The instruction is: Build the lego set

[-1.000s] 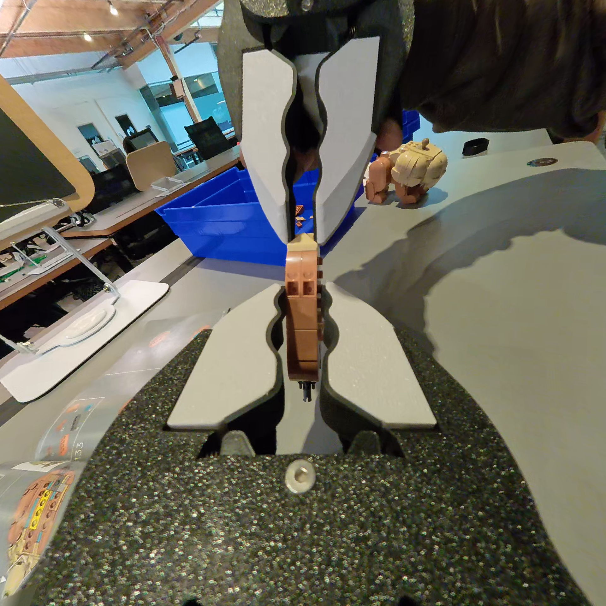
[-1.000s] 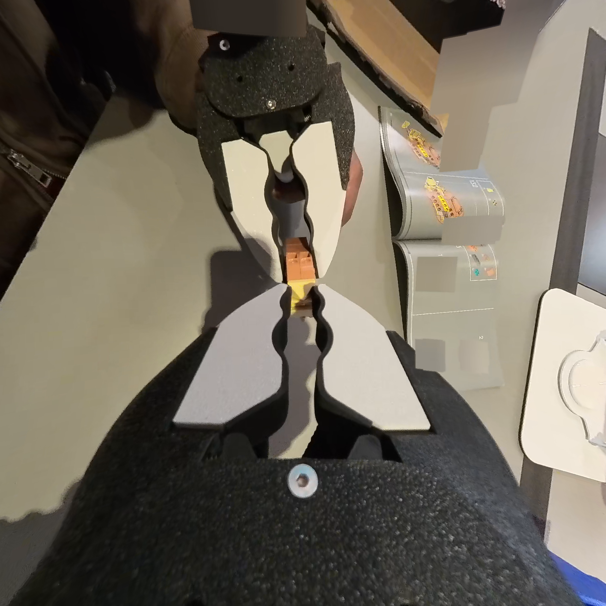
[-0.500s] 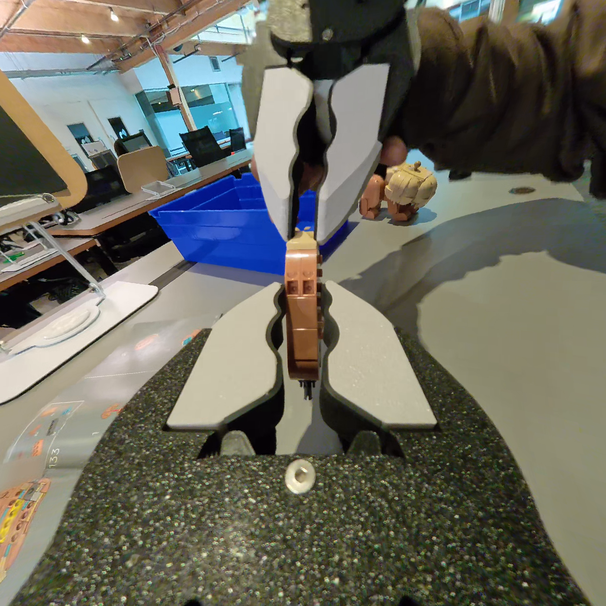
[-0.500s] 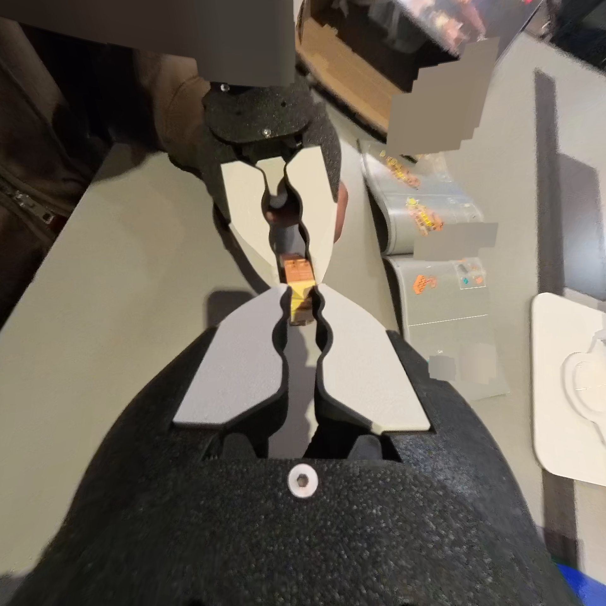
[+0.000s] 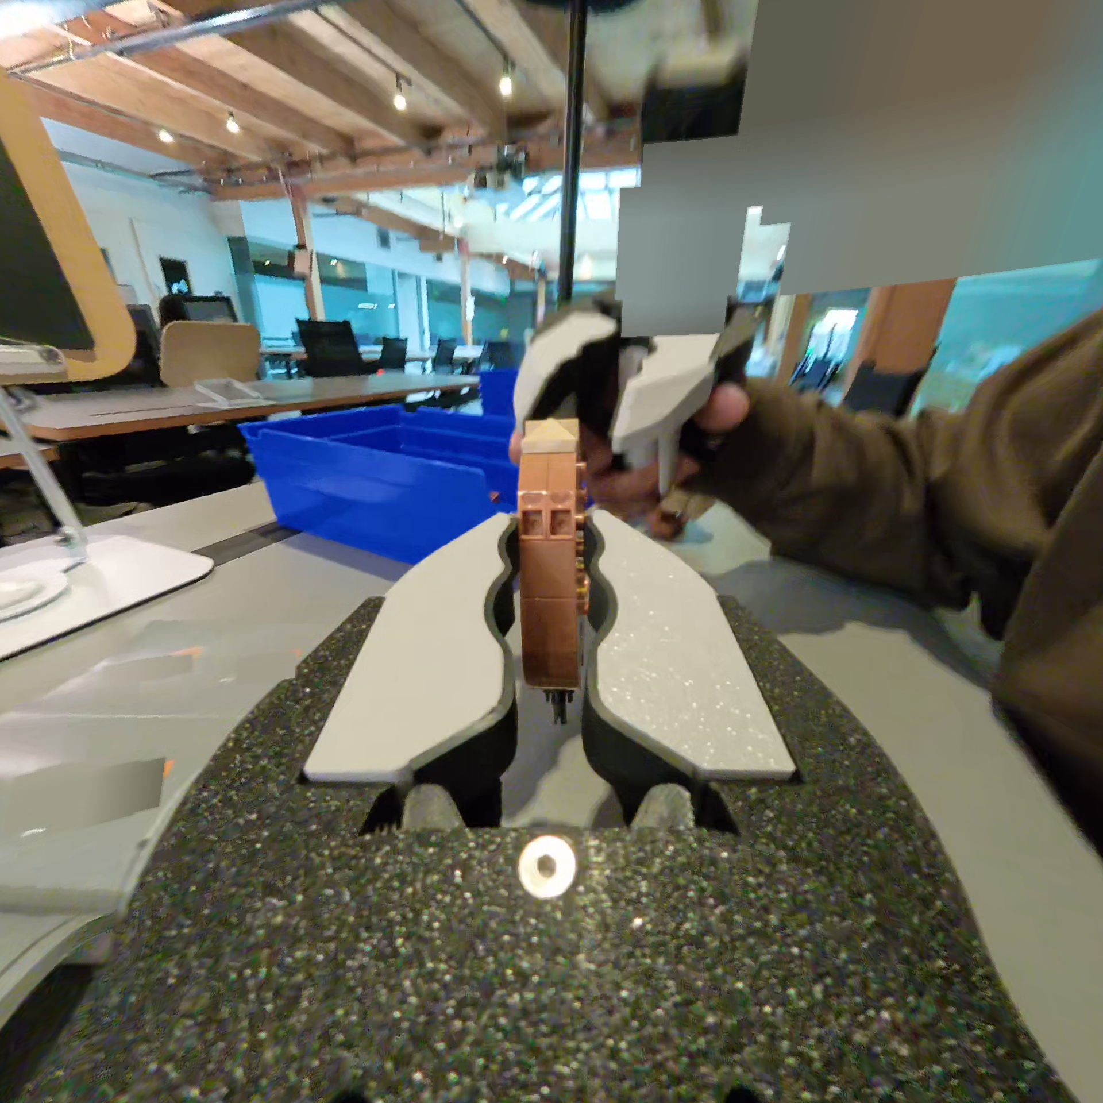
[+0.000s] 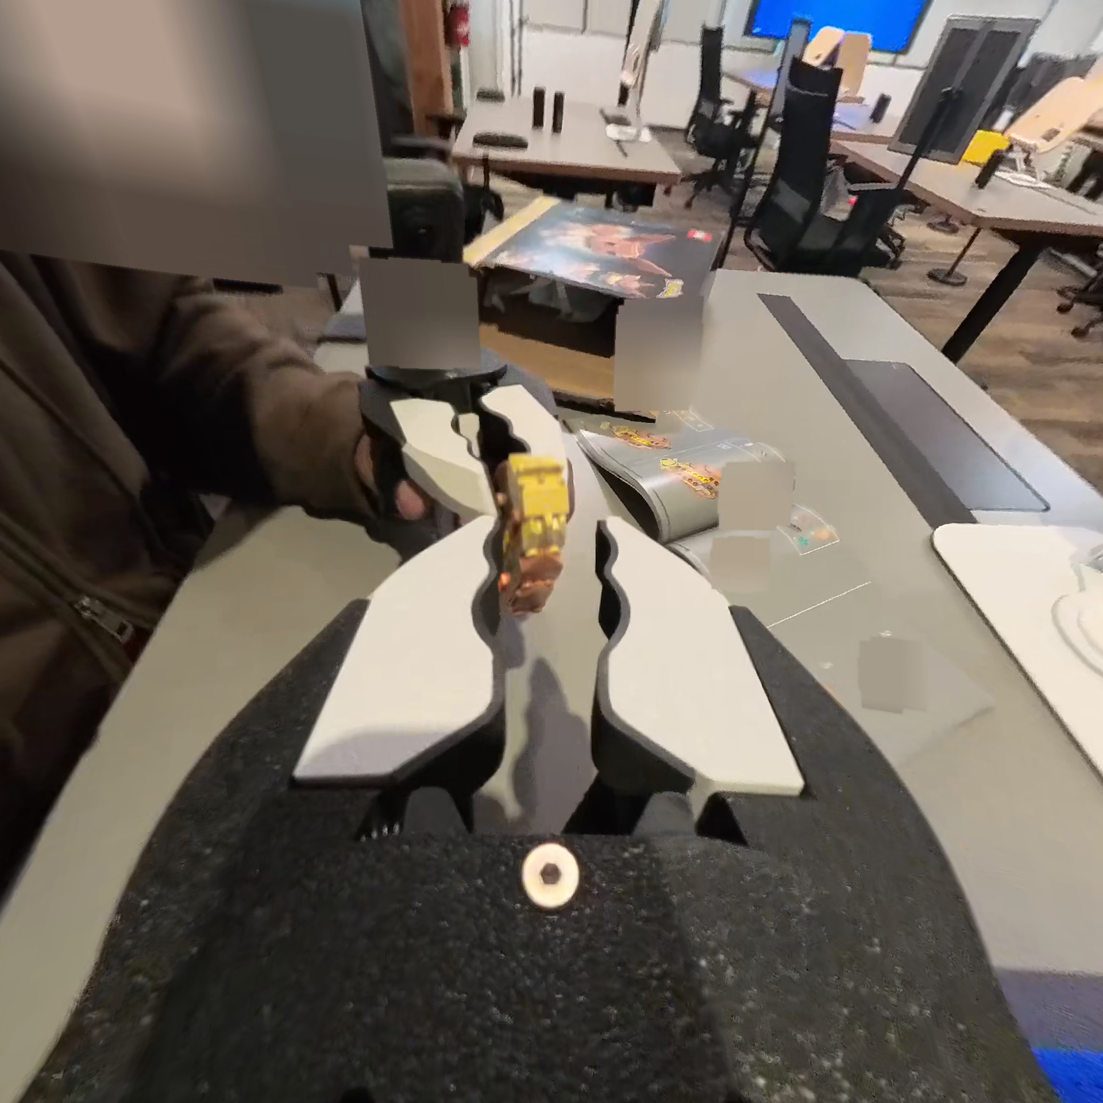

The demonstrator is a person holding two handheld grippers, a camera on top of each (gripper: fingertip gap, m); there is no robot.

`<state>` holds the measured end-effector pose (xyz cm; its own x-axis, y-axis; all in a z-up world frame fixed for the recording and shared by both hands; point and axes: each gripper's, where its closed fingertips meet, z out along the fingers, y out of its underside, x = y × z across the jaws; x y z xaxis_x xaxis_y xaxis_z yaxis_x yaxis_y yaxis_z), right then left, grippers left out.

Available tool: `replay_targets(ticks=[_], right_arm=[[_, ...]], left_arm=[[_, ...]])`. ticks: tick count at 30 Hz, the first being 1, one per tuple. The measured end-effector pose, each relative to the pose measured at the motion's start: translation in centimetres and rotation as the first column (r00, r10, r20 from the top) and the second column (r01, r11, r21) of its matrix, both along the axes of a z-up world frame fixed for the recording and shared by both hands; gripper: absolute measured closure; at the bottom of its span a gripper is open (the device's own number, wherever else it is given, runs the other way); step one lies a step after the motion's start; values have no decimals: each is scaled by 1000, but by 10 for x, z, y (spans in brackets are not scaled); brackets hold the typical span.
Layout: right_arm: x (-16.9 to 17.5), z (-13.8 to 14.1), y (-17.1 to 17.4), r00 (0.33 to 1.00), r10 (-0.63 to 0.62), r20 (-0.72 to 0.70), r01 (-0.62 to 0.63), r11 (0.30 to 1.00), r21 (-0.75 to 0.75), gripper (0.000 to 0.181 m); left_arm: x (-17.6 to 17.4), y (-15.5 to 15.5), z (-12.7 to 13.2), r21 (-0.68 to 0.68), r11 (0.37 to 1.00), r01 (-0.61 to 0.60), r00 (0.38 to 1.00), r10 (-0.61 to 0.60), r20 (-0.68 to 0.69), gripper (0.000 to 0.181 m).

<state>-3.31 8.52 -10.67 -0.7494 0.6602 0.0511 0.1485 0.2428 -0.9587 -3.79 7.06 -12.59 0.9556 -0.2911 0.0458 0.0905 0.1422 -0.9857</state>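
The left claw (image 5: 552, 525) clamps the brown lego piece (image 5: 550, 573) at frame centre. The right claw (image 6: 546, 528) stands apart, empty. Fetching another part from the blue bin (image 5: 382, 477) likely comes next.

Left gripper (image 5: 550, 531): jaws clamped on a held piece, raised above the tabletop. Right gripper (image 6: 542, 528): jaws parted, gripping nothing.

Exposed wooden ceiling beams (image 5: 286, 77) carry spotlights at eleven o'clock; black office chairs (image 6: 800, 197) and long desks (image 6: 567, 143) fill the room.
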Motion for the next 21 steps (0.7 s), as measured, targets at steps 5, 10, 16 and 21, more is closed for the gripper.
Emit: replay_targets(ticks=[5, 10, 16, 21], right_arm=[[3, -15, -13, 998, -2, 65, 15, 981, -193, 153], [5, -26, -29, 995, 14, 95, 4, 982, -189, 153], [1, -28, -34, 993, -12, 116, 38, 975, -220, 158], [-1, -31, -30, 991, -48, 127, 74, 977, -202, 159]], left_arm=[[-3, -8, 14, 113, 990, 90, 967, -114, 229, 161], [0, -10, 19, 175, 977, 122, 931, -174, 320, 161], [4, -8, 17, 181, 975, 127, 919, -184, 349, 161], [3, -5, 13, 149, 981, 125, 913, -173, 370, 159]])
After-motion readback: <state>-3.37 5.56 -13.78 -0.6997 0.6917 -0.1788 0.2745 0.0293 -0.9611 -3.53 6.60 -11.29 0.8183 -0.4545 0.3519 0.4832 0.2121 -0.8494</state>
